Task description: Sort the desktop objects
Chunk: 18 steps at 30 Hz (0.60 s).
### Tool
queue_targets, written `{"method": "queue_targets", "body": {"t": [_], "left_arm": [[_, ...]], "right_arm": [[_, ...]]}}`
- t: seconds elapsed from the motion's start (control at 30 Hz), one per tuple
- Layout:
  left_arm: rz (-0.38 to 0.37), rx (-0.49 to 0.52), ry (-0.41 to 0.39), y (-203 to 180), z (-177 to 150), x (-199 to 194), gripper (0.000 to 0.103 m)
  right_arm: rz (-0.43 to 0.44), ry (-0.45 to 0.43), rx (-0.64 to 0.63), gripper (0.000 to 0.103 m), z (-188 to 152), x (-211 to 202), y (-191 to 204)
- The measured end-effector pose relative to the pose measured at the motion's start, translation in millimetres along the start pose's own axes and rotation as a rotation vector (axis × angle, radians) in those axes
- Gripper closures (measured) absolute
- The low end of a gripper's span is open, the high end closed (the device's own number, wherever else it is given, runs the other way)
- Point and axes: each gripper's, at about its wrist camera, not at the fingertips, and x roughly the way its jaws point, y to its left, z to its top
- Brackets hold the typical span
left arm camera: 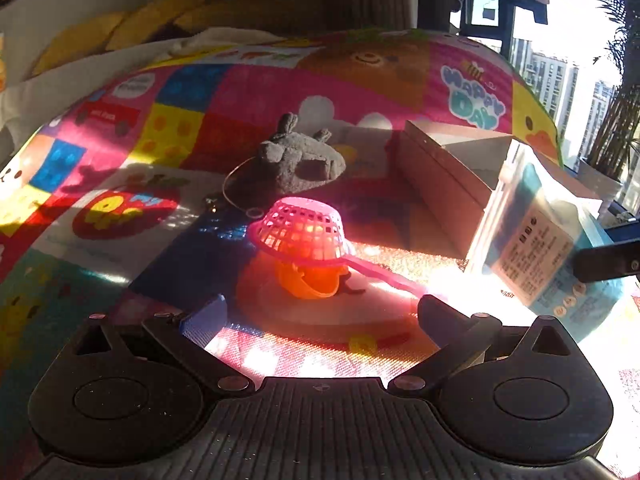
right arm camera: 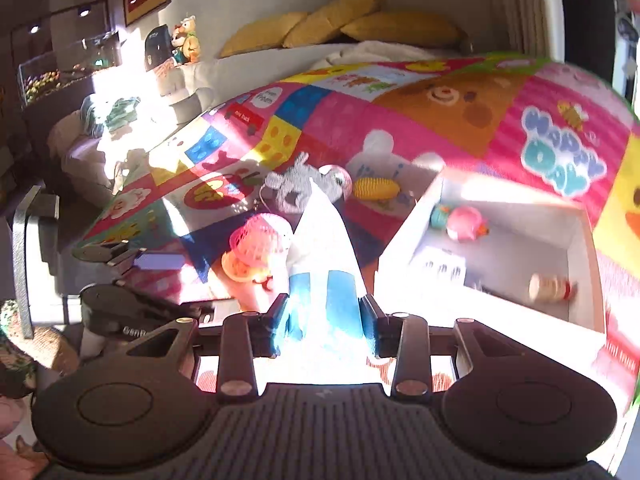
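The right gripper (right arm camera: 324, 320) has its fingers (right arm camera: 276, 320) pressed in on both sides of a white and blue packet (right arm camera: 320, 240), squeezing the soft wrapper so that it stands up between them like a tent. From the left wrist view the same packet (left arm camera: 540, 240) hangs tilted just beside the open white box (left arm camera: 452, 160), close to its near corner, with a printed label facing out.

The step in hand looks to be carrying this packet across into the box (right arm camera: 500, 240). To do it well I would lift it clear of the box's near wall, bring it over a bare patch of the box floor and only then let the fingers spread. The wrapper looks slippery and squashy, so the grip should stay firm and the swing gentle. Inside the box already lie a pink toy (right arm camera: 466, 222) and a small bottle (right arm camera: 550, 288) on its side, which are best avoided.

The left gripper (left arm camera: 320, 312) hangs with its fingers (left arm camera: 202, 318) spread wide and nothing between them. On the far side of it from the box, a pink mesh strainer (left arm camera: 300, 232) sits upside down over an orange cup (left arm camera: 312, 280), with a grey plush (left arm camera: 296, 160) beyond, all on the bright play mat (left arm camera: 240, 100).
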Motion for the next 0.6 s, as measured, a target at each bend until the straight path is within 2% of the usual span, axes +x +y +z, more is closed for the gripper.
{"method": "queue_targets", "body": {"t": [0.07, 0.17, 0.23, 0.33, 0.5, 0.57, 0.6], "left_arm": [[-0.002, 0.018, 0.002, -7, 4, 5, 0.0], [0.024, 0.037, 0.008, -15, 12, 16, 0.0], [0.052, 0.033, 0.014, -17, 18, 27, 0.0], [0.085, 0.028, 0.003, -17, 29, 41, 0.0], [0.136, 0.085, -0.007, -18, 41, 59, 0.0], [0.154, 0.113, -0.006, -19, 43, 62, 0.003], [0.156, 0.125, -0.003, -20, 43, 64, 0.016]], "right_arm": [[-0.004, 0.02, 0.094, 0.066, -24, -8, -18], [-0.062, -0.04, 0.17, 0.058, -48, -24, -38], [-0.152, -0.101, 0.169, 0.038, -55, -33, -43], [-0.235, -0.147, 0.165, 0.024, -62, -37, -52], [-0.253, -0.145, 0.223, 0.02, -71, -28, -67], [-0.251, -0.148, 0.236, 0.017, -74, -27, -69], [-0.248, -0.15, 0.239, 0.016, -76, -26, -69]]}}
